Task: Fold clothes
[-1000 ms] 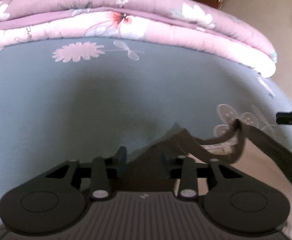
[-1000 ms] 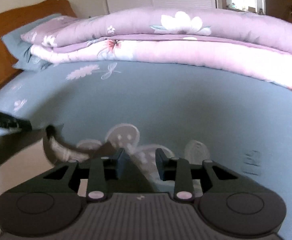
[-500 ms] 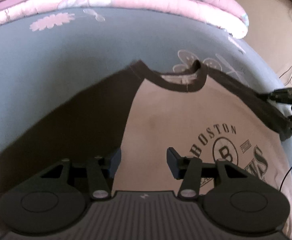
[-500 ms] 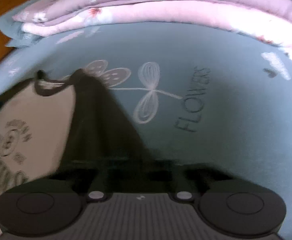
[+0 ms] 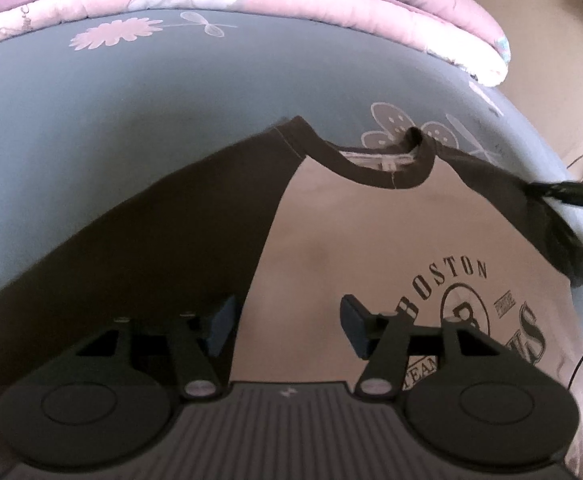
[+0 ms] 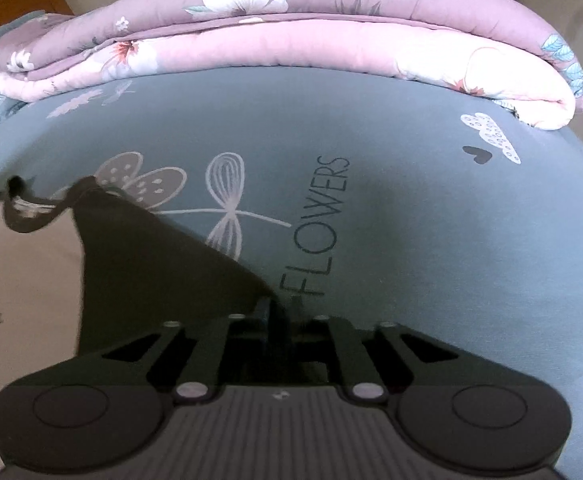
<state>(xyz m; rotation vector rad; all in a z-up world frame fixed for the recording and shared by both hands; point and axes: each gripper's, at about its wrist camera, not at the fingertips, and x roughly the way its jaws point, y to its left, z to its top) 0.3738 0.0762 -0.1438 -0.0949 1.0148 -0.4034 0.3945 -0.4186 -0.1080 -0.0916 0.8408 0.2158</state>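
Note:
A beige T-shirt [image 5: 331, 240] with dark brown sleeves and a "BOSTON" print lies flat on the blue-grey bed sheet [image 5: 131, 120], its collar [image 5: 387, 172] pointing away from me. My left gripper [image 5: 287, 320] hovers over the seam between the left sleeve and the chest. Its jaws are opening and nothing is between them. My right gripper [image 6: 279, 312] has its fingers close together on the edge of the right brown sleeve [image 6: 151, 264], and its jaws are opening. It also shows in the left wrist view as the right gripper [image 5: 559, 192] at that sleeve.
A folded pink floral quilt [image 6: 291, 40] lies across the far side of the bed. The sheet carries flower prints and the word "FLOWERS" [image 6: 319, 228]. The bed's edge, beige floor [image 5: 551, 40] and cables are at the right. A wooden headboard [image 6: 19, 0] stands far left.
The shirt went from bunched at the collar to spread flat. My left gripper let go of the cloth and widened. My right gripper went from open to closed on the right sleeve.

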